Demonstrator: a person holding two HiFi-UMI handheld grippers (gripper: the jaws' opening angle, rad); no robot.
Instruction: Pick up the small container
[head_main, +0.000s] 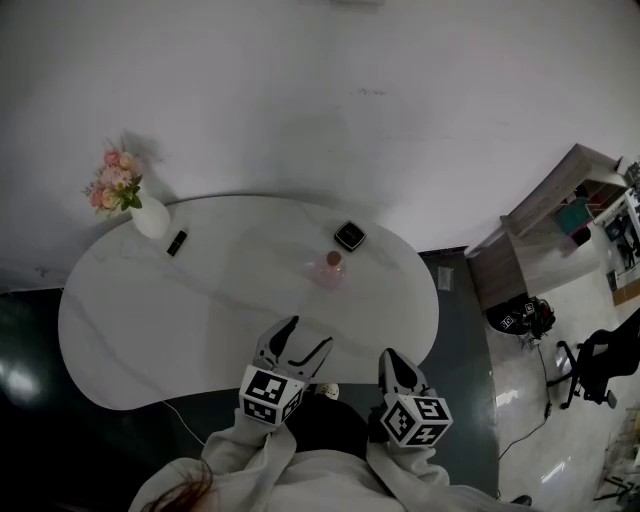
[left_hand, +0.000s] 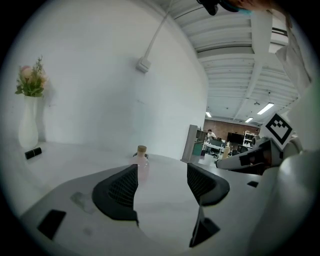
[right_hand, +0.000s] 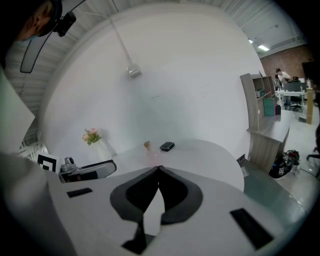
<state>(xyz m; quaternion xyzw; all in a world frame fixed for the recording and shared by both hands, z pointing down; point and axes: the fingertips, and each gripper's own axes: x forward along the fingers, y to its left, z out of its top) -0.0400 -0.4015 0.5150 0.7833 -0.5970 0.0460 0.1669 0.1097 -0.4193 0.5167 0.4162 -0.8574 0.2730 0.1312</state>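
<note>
A white, rounded table stands against a pale wall. Far left of the small container, a white vase of pink flowers stands at the table's back edge, a small black bar just beside it. The container, a pinkish corked bottle, stands upright mid-table. A black square case lies just behind it, to the right. On the person's side of the container, the left gripper hovers, jaws spread, nothing between them. The right gripper is clenched, tips touching, empty. A wooden shelf unit stands well to the right.
</note>
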